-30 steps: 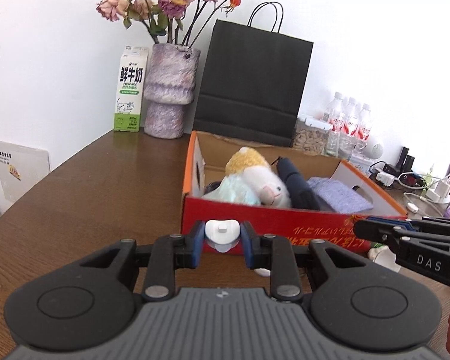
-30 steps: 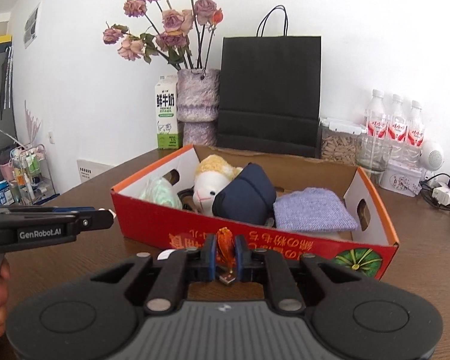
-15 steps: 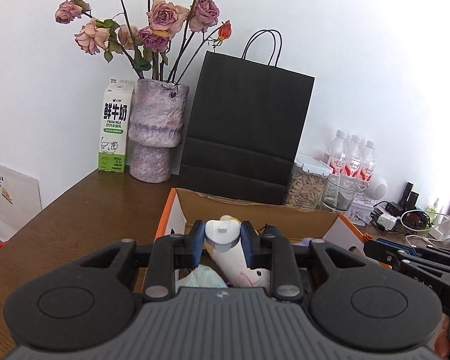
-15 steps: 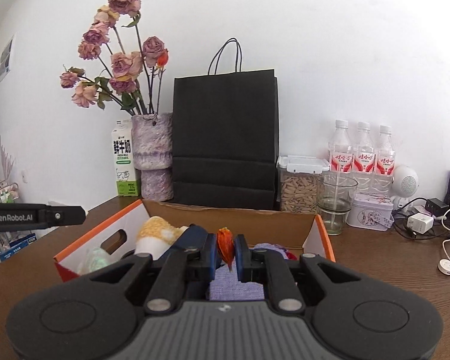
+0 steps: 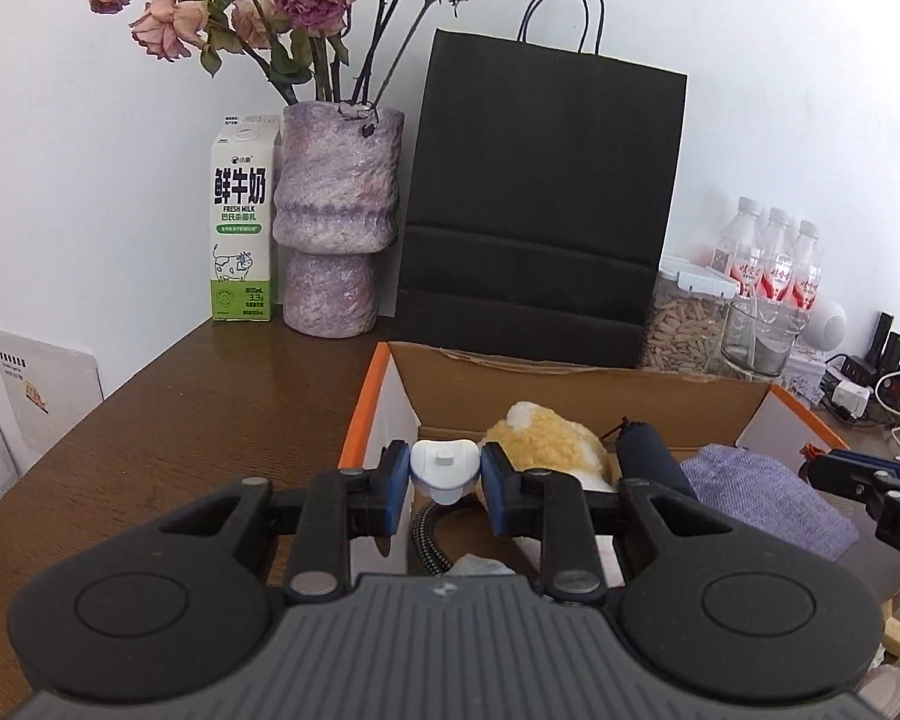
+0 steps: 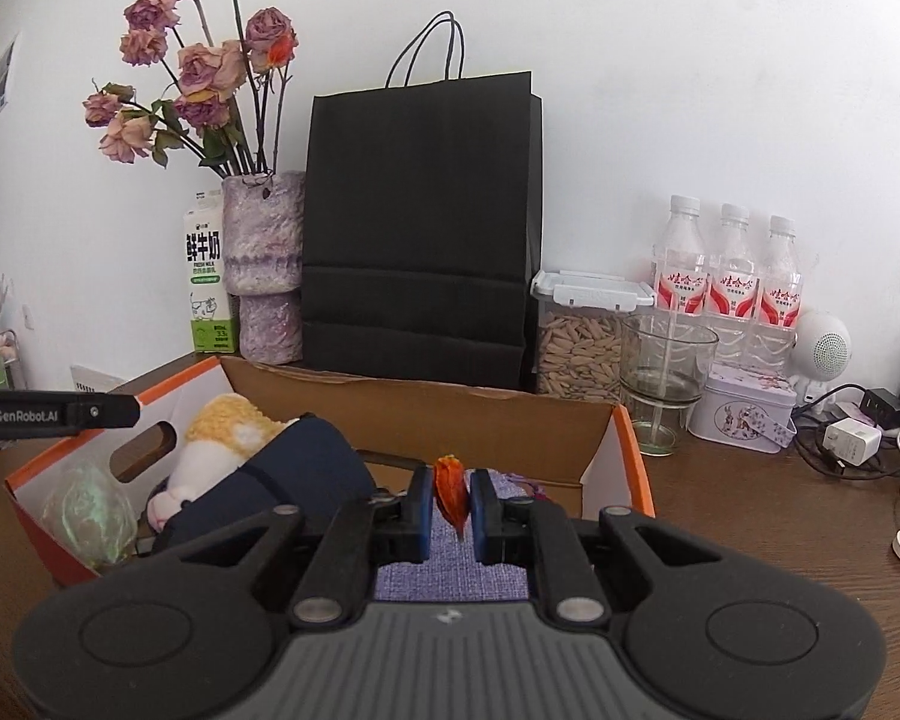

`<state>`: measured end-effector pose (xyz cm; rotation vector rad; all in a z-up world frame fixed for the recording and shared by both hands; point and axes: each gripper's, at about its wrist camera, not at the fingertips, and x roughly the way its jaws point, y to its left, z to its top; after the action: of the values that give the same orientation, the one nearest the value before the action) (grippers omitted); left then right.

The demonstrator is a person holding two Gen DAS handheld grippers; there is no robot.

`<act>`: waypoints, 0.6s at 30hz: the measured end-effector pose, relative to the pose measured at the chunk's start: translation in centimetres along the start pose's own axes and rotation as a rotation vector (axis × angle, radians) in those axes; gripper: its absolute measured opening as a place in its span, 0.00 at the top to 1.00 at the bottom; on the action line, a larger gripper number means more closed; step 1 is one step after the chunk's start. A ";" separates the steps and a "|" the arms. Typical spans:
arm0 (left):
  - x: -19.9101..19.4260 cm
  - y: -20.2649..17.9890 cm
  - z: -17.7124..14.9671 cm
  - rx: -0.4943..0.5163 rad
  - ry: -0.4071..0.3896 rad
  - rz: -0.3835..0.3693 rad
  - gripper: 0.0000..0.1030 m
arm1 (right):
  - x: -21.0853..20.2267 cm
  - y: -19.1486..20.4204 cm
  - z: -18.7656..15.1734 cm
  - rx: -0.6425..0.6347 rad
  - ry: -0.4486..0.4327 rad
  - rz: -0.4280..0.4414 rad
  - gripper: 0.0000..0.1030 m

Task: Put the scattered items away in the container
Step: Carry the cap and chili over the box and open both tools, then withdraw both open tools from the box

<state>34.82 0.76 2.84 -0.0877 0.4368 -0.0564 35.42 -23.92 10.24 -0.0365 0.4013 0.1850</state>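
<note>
My left gripper [image 5: 444, 474] is shut on a small white plastic piece [image 5: 444, 467] and holds it over the left end of the orange cardboard box [image 5: 366, 402]. My right gripper [image 6: 451, 501] is shut on a small orange-red ornament [image 6: 450, 495] above the box's [image 6: 627, 444] right part, over a purple knitted cloth [image 6: 450, 570]. In the box lie a yellow and white plush toy [image 5: 546, 444], a navy pouch [image 6: 294, 474], the purple cloth [image 5: 762, 498] and a pale green wrapped item [image 6: 87, 516].
Behind the box stand a black paper bag [image 5: 540, 210], a purple vase of dried roses [image 5: 336, 222] and a milk carton [image 5: 241, 228]. To the right are a seed jar [image 6: 582, 336], a glass [image 6: 666, 372], water bottles [image 6: 732, 282], a tin [image 6: 747, 414] and chargers with cables [image 6: 846, 438].
Both grippers rose from in front of the box's red wall and moved forward over the open box, each still holding its item.
</note>
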 end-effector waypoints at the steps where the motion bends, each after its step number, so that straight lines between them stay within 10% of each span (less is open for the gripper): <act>1: 0.1 -0.1 -0.2 0.007 0.004 0.000 0.74 | 0.0 0.0 -0.1 0.001 0.000 -0.003 0.89; 8: -0.2 -0.5 -0.6 0.035 -0.016 0.010 0.72 | -0.2 0.3 -0.2 0.005 -0.011 0.006 0.82; 9: -0.3 -0.5 -0.6 0.038 -0.025 0.013 0.60 | -0.3 0.2 -0.3 0.016 -0.017 0.019 0.74; 11: -0.7 -0.6 -0.8 0.040 -0.058 0.023 0.24 | -0.6 0.2 -0.3 0.035 -0.038 0.023 0.16; 12: -1.1 -0.6 -0.9 0.041 -0.085 0.034 0.03 | -1.0 0.3 -0.3 0.031 -0.061 0.017 0.07; 18: -1.8 -1.1 -1.0 0.060 -0.125 0.049 0.00 | -1.9 0.7 0.2 0.022 -0.102 -0.015 0.00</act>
<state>32.72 -0.29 2.83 -0.0216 0.3114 -0.0158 33.69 -23.54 11.14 -0.0083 0.3009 0.1673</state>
